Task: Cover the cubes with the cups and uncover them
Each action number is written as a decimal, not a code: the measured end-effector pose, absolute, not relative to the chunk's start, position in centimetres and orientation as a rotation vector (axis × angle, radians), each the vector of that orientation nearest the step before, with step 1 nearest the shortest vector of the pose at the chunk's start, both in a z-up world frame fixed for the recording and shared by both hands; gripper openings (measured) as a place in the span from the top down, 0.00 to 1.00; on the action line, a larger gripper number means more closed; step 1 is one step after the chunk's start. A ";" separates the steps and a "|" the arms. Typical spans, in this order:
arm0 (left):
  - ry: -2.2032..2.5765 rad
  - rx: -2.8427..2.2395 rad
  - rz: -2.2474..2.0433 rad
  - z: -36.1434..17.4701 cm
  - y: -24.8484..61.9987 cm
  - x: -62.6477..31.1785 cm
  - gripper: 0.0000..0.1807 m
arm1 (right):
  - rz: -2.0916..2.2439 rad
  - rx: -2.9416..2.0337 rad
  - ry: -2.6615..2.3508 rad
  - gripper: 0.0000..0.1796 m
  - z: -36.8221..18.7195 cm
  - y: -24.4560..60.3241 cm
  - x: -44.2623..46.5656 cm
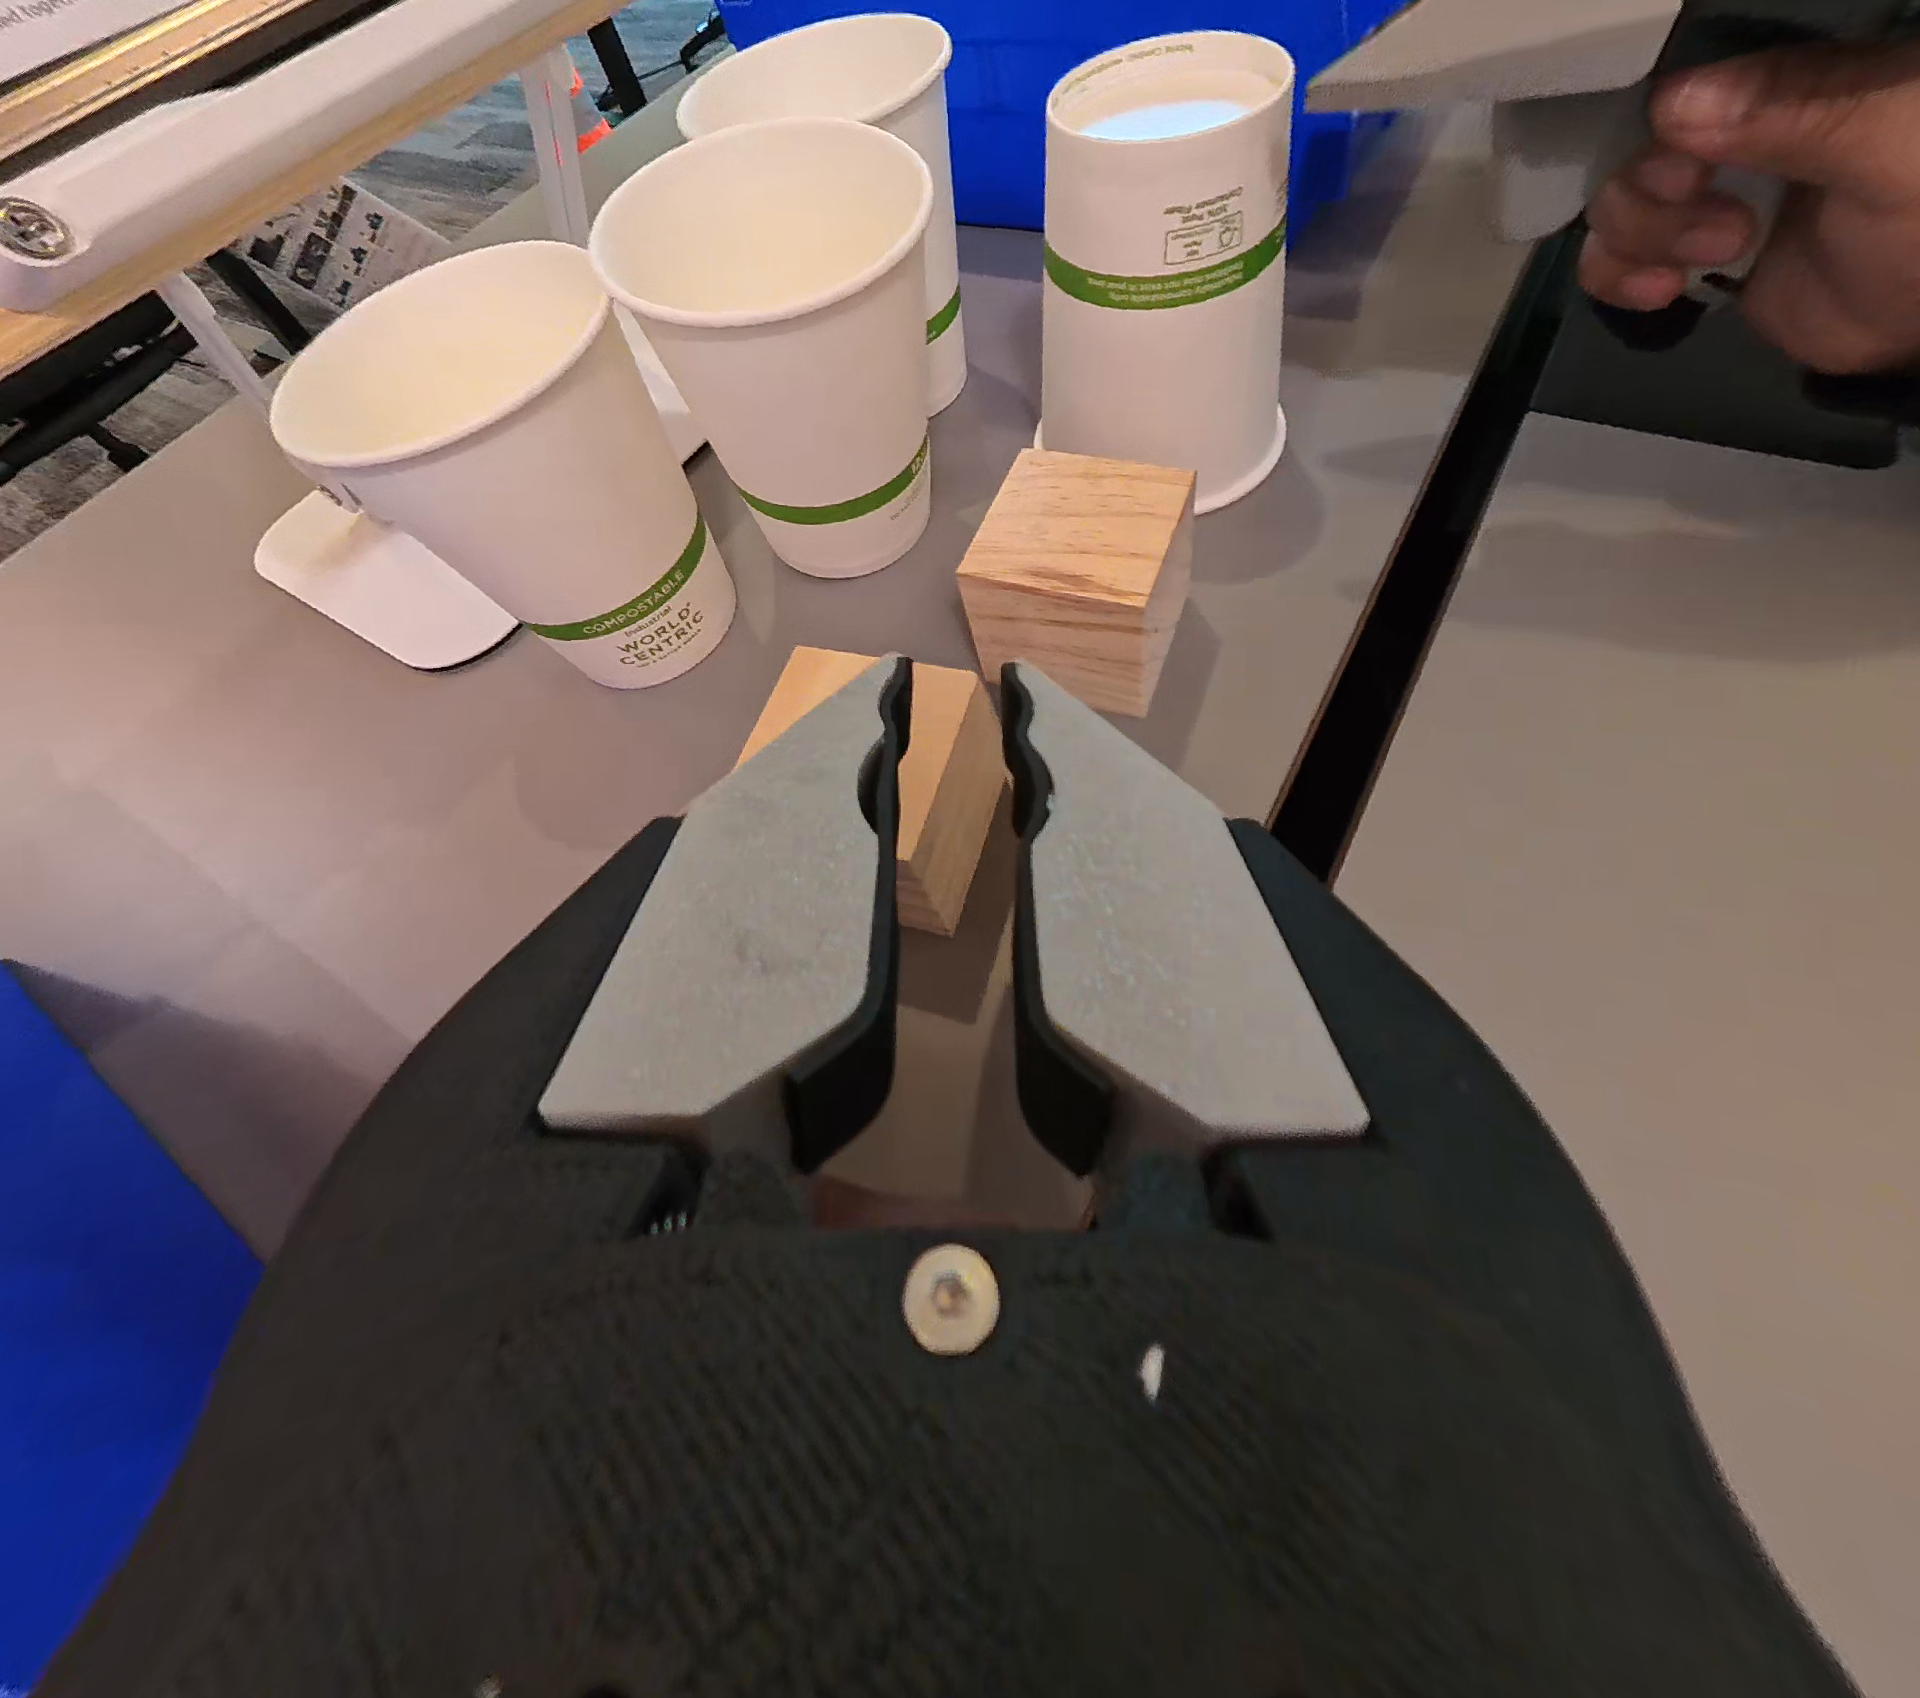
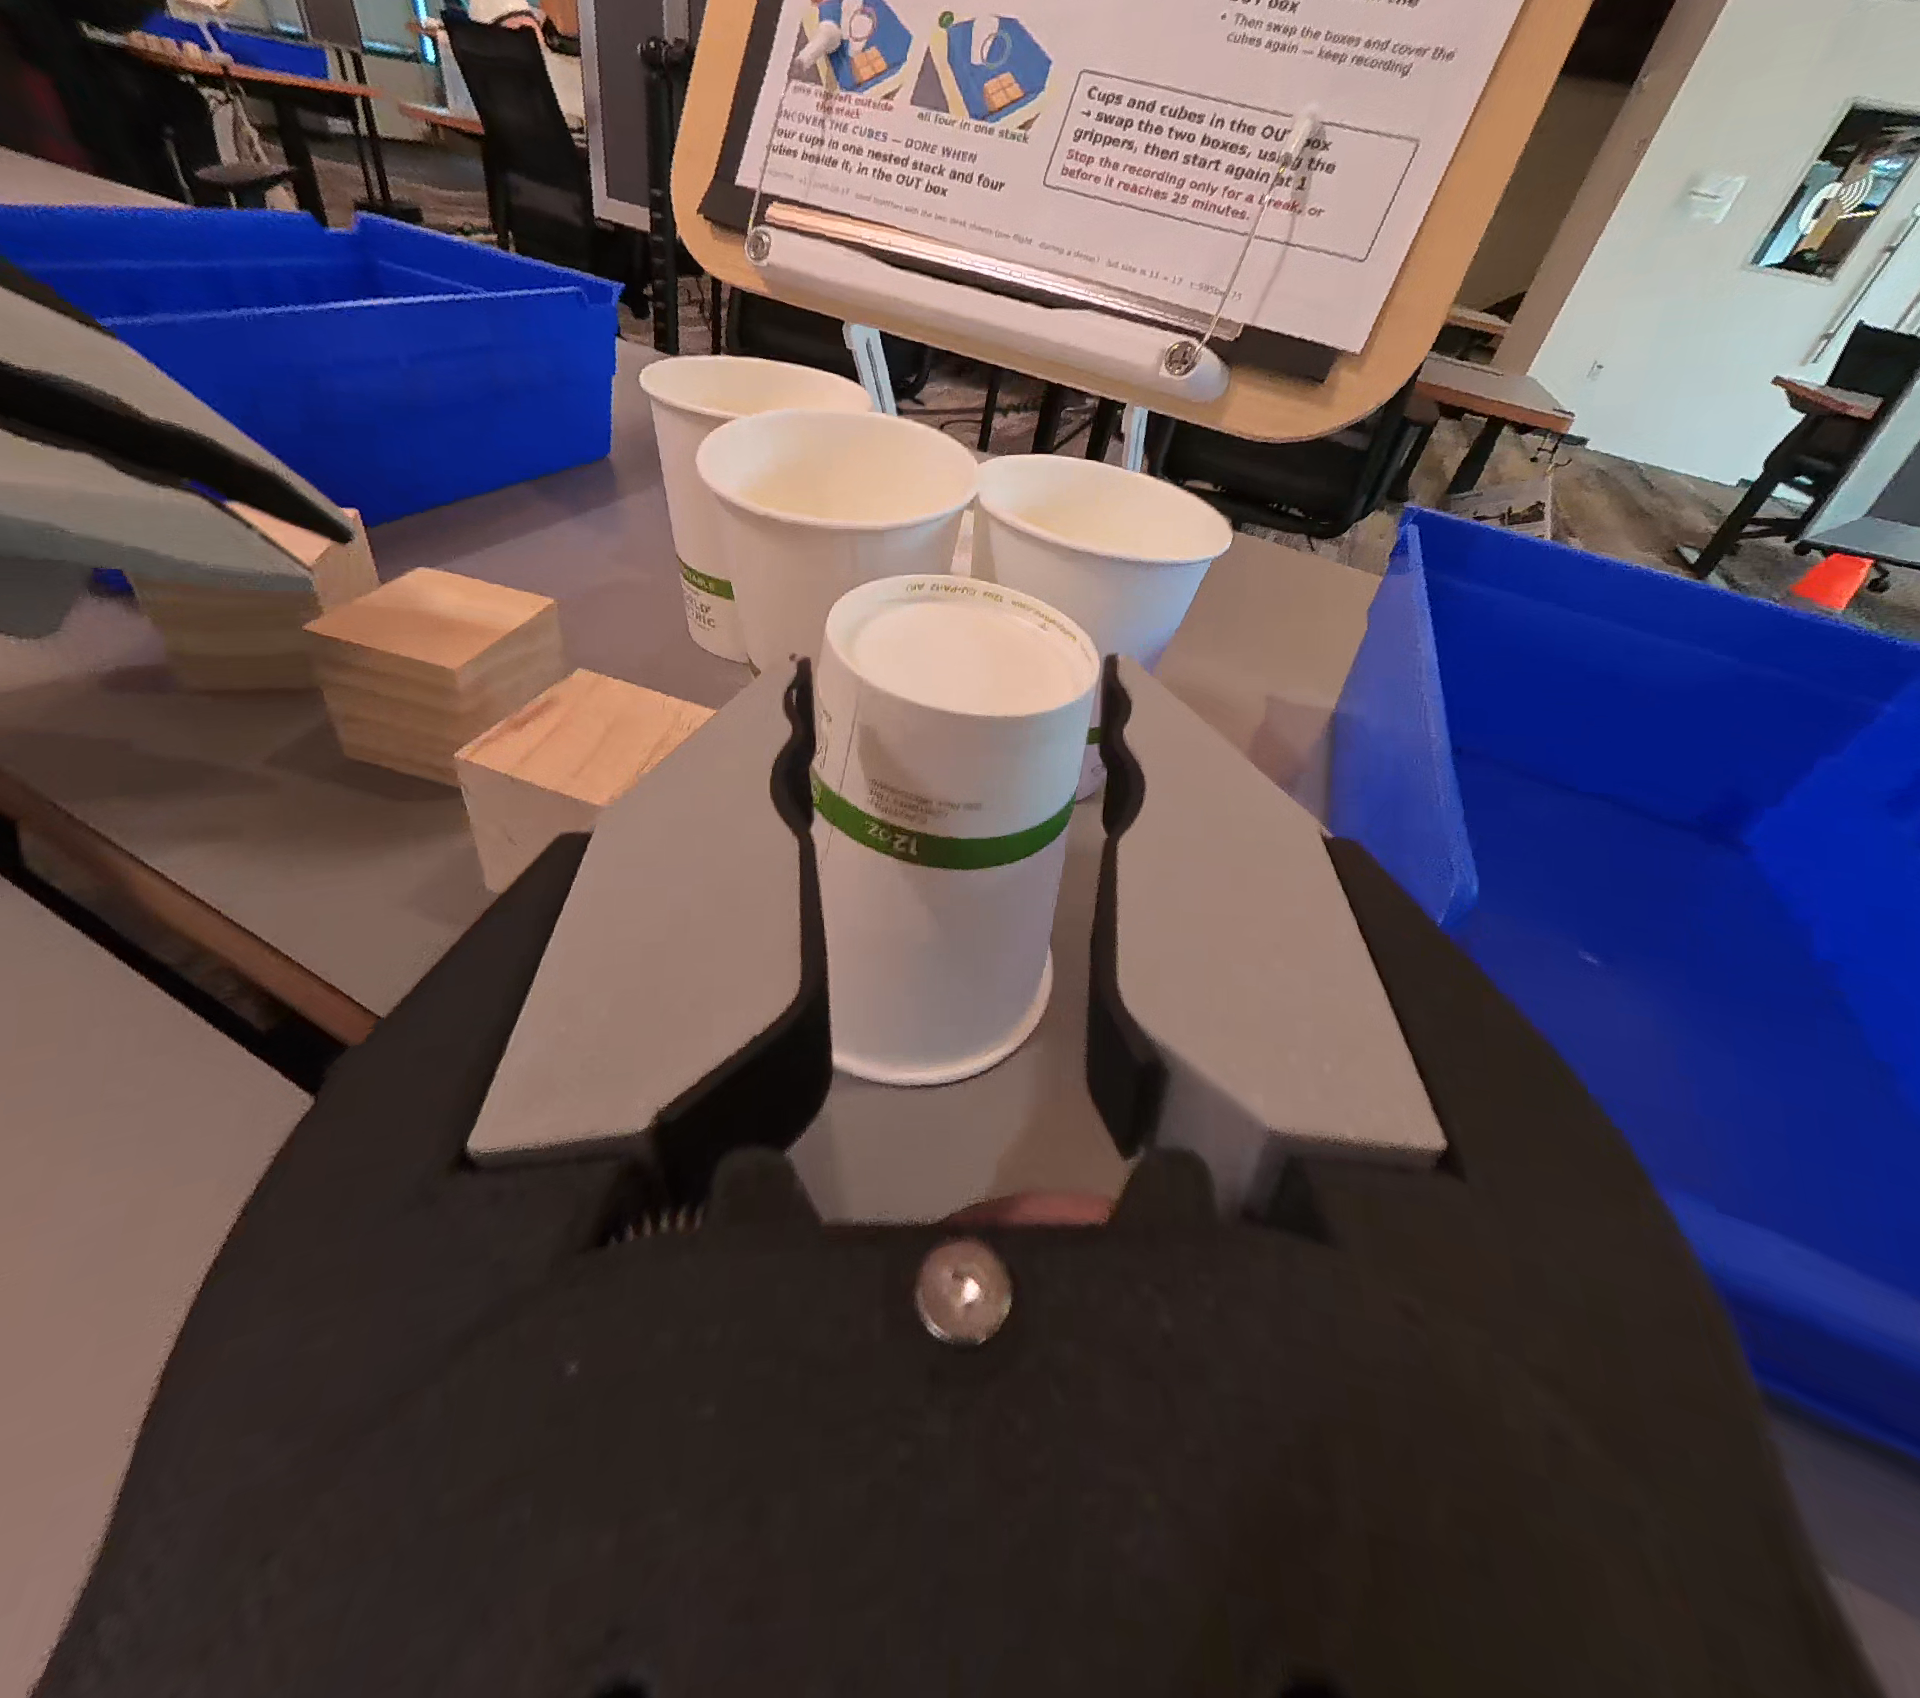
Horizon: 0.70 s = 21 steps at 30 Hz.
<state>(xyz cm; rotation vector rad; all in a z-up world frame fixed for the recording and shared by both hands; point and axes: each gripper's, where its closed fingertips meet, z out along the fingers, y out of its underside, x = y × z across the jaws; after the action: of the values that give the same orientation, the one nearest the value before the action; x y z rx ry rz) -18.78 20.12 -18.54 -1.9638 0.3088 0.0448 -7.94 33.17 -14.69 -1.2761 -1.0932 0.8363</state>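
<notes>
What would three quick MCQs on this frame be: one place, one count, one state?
1. The uncovered wooden cubes sit:
A in a bin; B on the grey table; C inside cups.
2. Number of upright cups:
A two; B three; C five.
3. The cup in front of the right gripper is:
A mouth down; B mouth up; C on its side.

Key:
1 B, the cubes rest on the tabletop.
2 B, three open mouths show behind.
3 A, its closed base faces up.
</notes>
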 end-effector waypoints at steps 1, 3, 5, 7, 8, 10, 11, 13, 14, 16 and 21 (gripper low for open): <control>0.306 -1.961 0.044 -18.5 20.1 -18.8 0.92 | 0.835 -1.279 -1.104 0.70 -15.0 33.1 -8.0; 0.306 -1.961 0.044 -18.5 20.2 -18.7 0.92 | 0.831 -1.286 -1.125 0.71 -15.6 32.9 -8.2; 0.310 -1.964 0.049 -18.6 20.2 -18.7 0.92 | 0.825 -1.283 -1.141 0.71 -15.8 32.7 -8.2; 0.313 -1.968 0.053 -18.7 20.2 -18.7 0.92 | 0.812 -1.258 -1.143 0.71 -15.6 32.3 -8.1; 0.313 -1.969 0.056 -18.8 20.2 -18.7 0.92 | 0.798 -1.246 -1.147 0.72 -15.6 32.2 -8.1; 0.309 -1.966 0.066 -18.7 20.3 -18.8 0.92 | 0.772 -1.219 -1.154 0.72 -15.4 31.9 -8.0; 0.305 -1.963 0.068 -18.7 20.3 -18.9 0.92 | 0.762 -1.208 -1.158 0.73 -15.3 31.7 -7.9; 0.288 -1.955 0.072 -18.5 20.3 -19.2 0.92 | 0.745 -1.197 -1.163 0.73 -15.3 31.6 -7.9; 0.278 -1.951 0.075 -18.4 20.4 -19.3 0.92 | 0.742 -1.197 -1.166 0.74 -15.4 31.6 -7.9; 0.258 -1.940 0.084 -18.2 20.3 -19.7 0.92 | 0.744 -1.200 -1.163 0.74 -15.4 31.7 -7.9; 0.227 -1.912 0.071 -17.4 20.2 -20.0 0.92 | 0.758 -1.203 -1.153 0.74 -15.3 31.7 -7.8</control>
<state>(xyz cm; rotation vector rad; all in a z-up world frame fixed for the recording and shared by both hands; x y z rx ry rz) -20.03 20.23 -17.42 -1.9116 0.2267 0.0715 -7.80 31.74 -15.27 -1.2033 -1.1532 0.7576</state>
